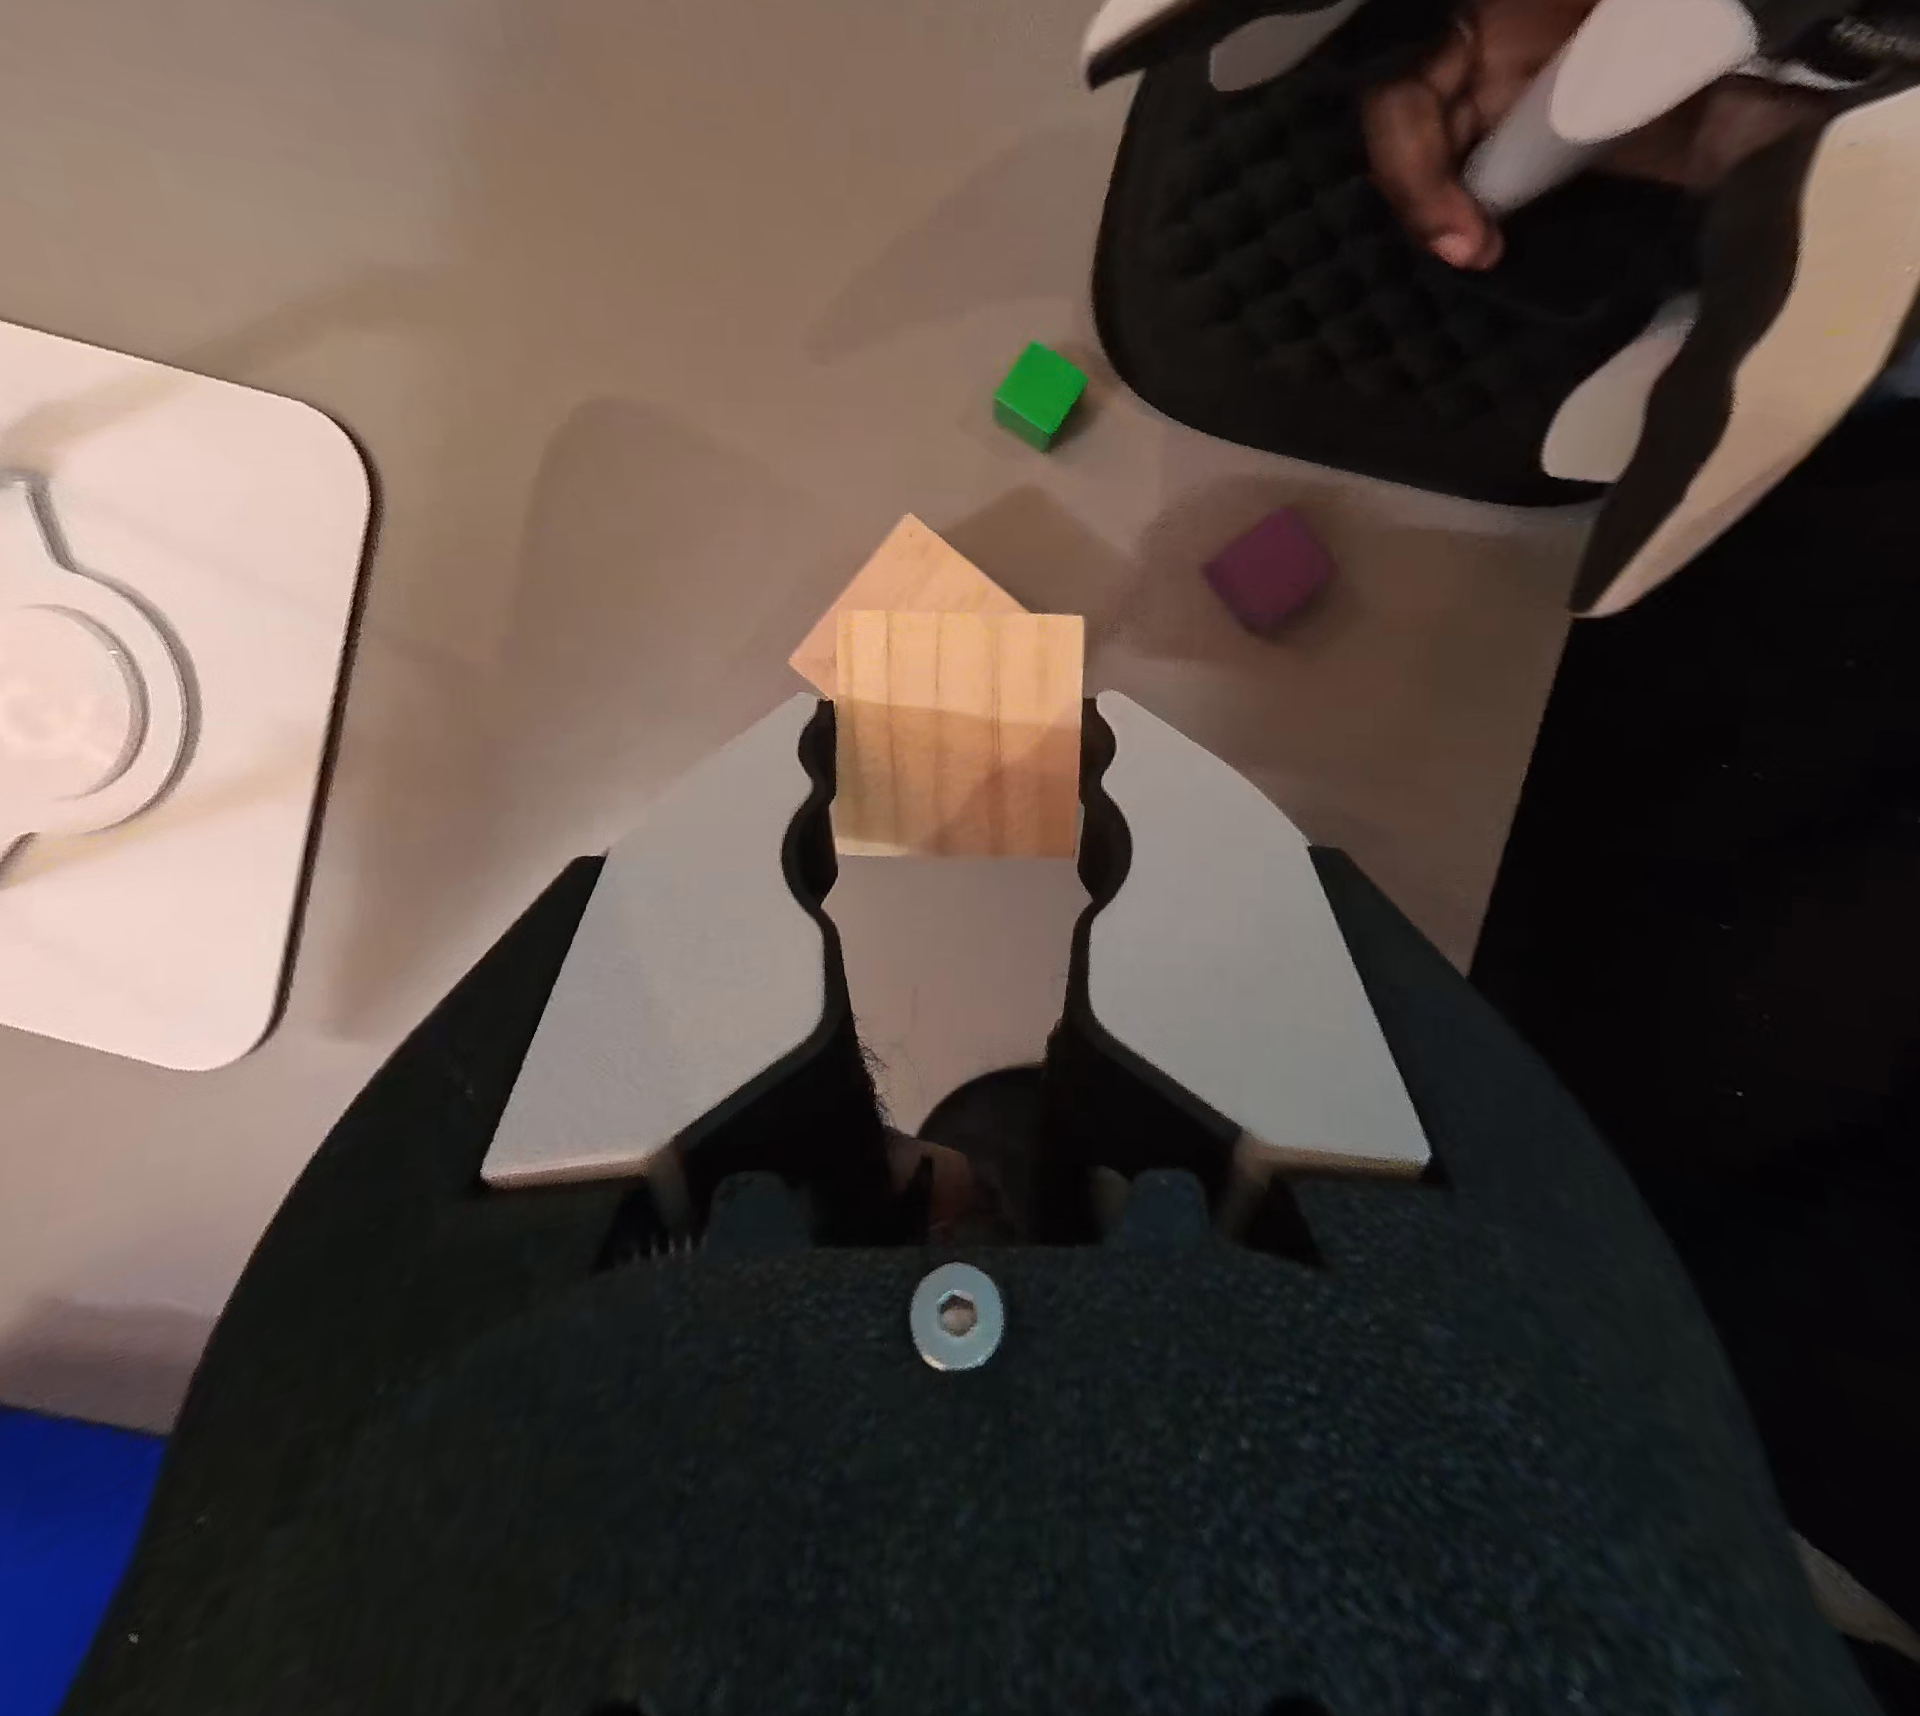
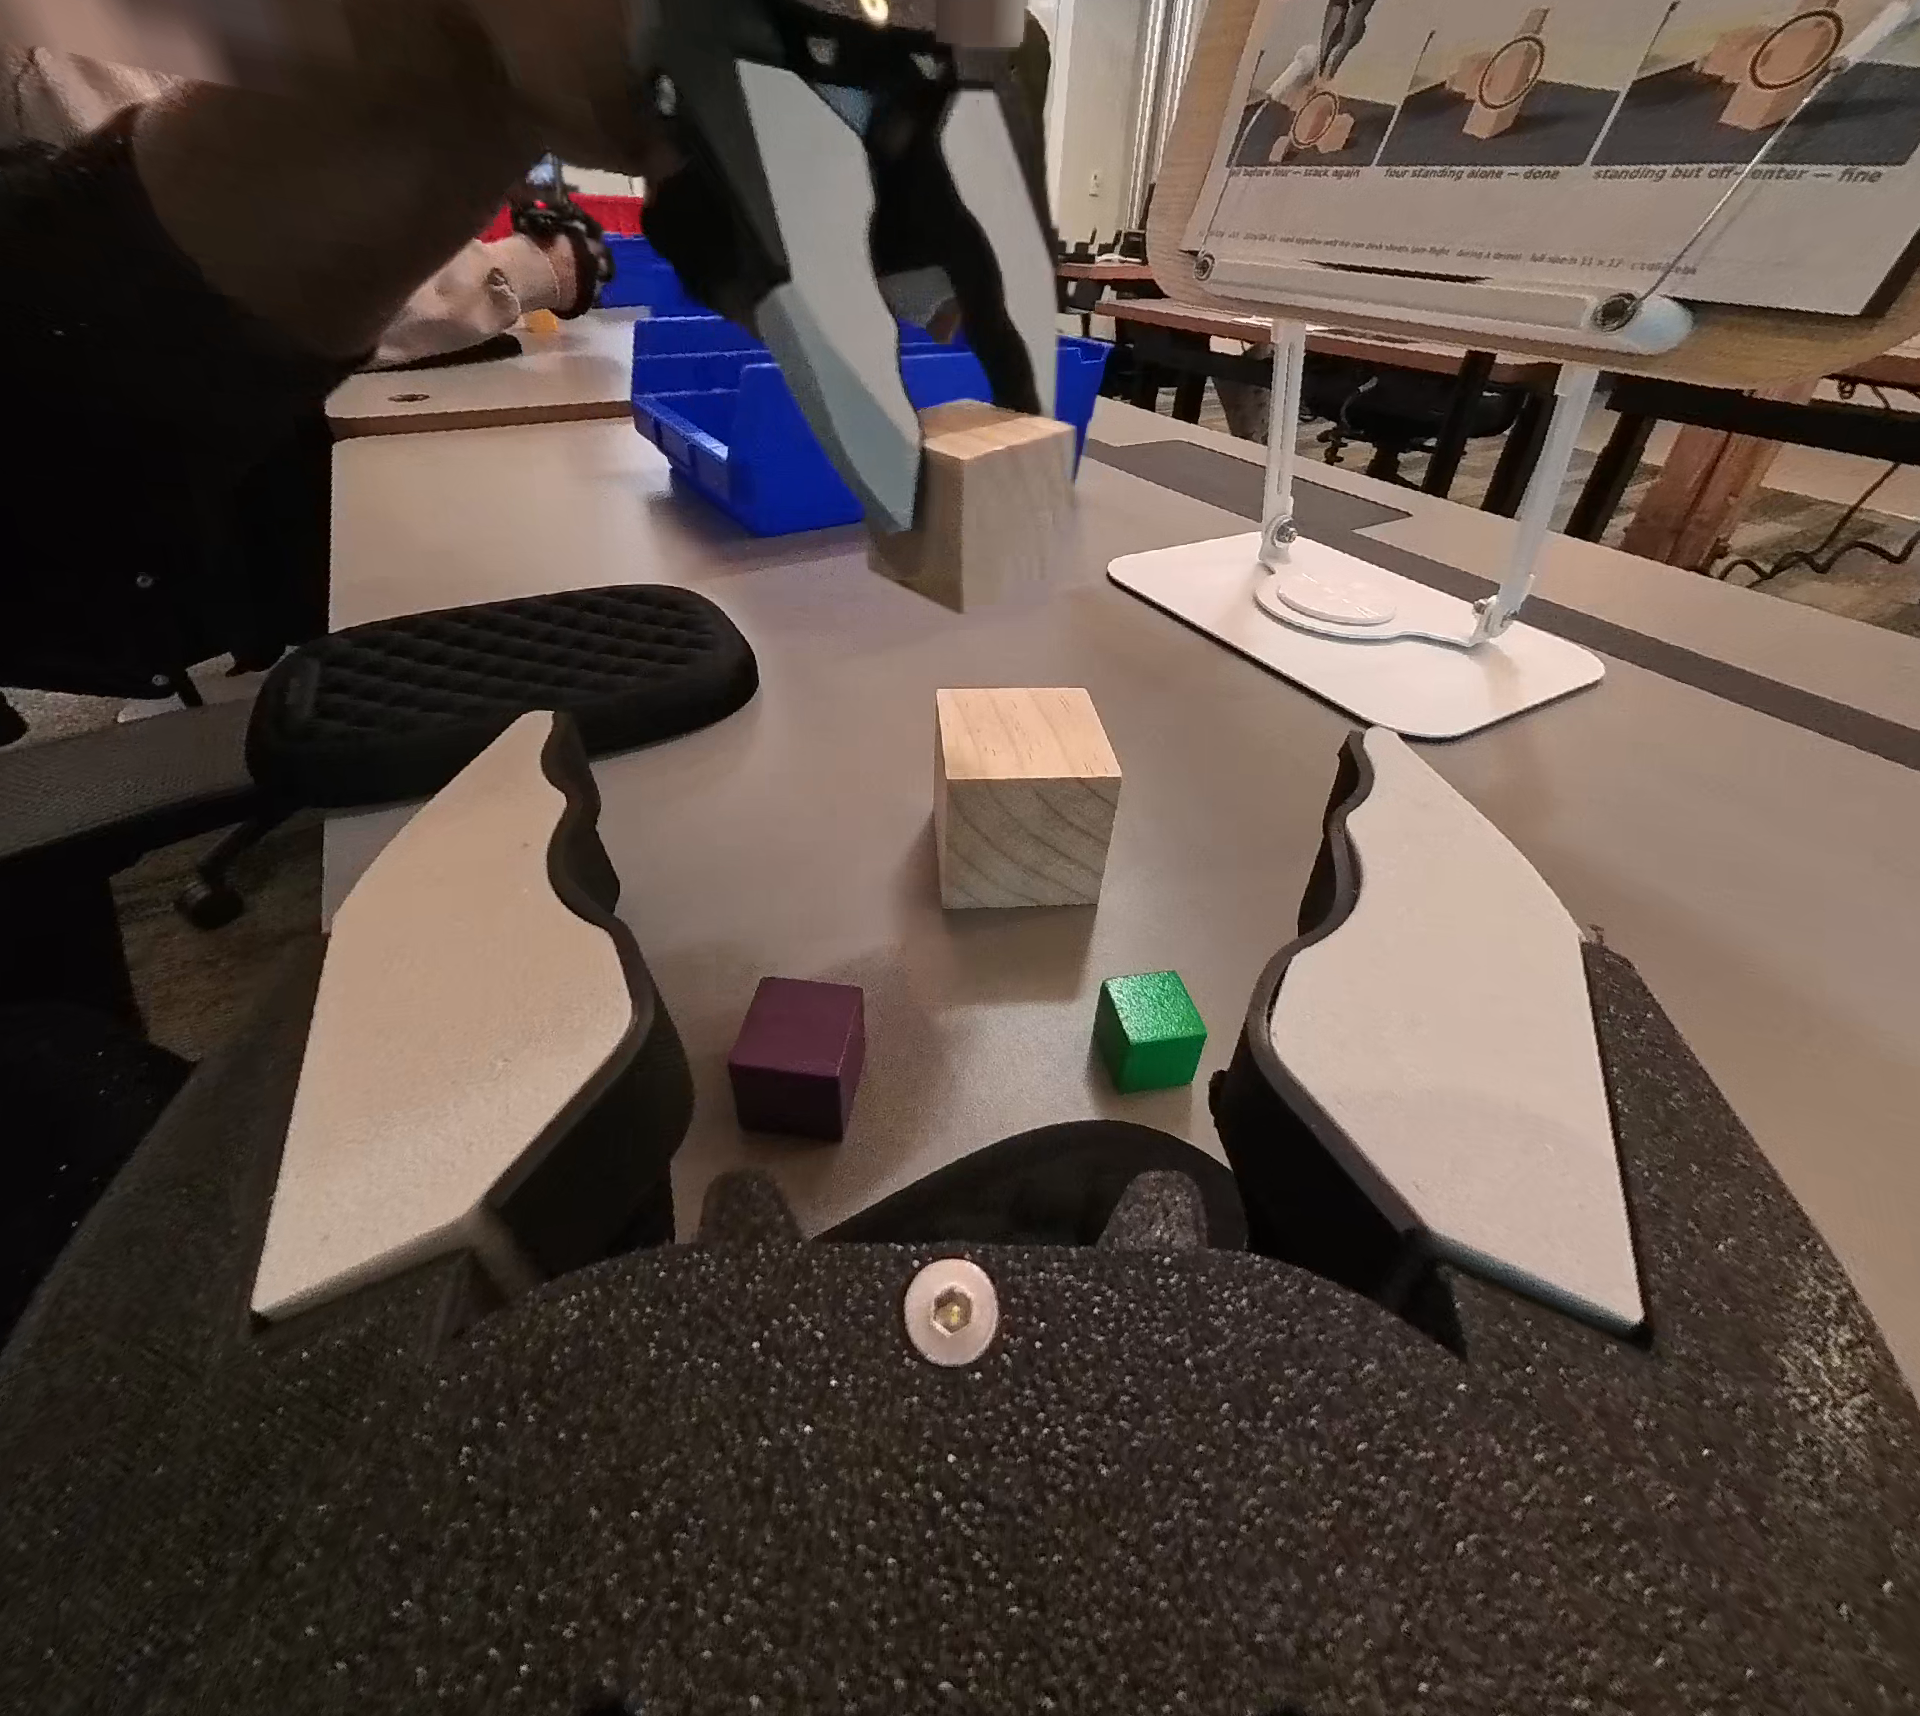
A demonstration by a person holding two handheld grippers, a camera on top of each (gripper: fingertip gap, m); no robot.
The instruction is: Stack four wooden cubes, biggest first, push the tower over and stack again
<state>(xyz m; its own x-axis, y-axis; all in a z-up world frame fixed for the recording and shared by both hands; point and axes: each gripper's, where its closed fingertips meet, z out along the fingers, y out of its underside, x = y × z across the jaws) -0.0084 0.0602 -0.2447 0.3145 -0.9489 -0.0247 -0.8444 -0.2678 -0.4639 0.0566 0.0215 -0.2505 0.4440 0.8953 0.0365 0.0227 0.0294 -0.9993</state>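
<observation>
Purple cube [image 2: 796, 1070], green cube [image 2: 1149, 1030] between wide fingertips [image 2: 1361, 767].

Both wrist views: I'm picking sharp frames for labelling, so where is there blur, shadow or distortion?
Left wrist view: the right gripper and purple cube are smeared; the held wooden cube carries angular shadows. Right wrist view: the left gripper and its arm are blurred, the resting wooden cube is sharp, and the wide lens bends the edges.
</observation>
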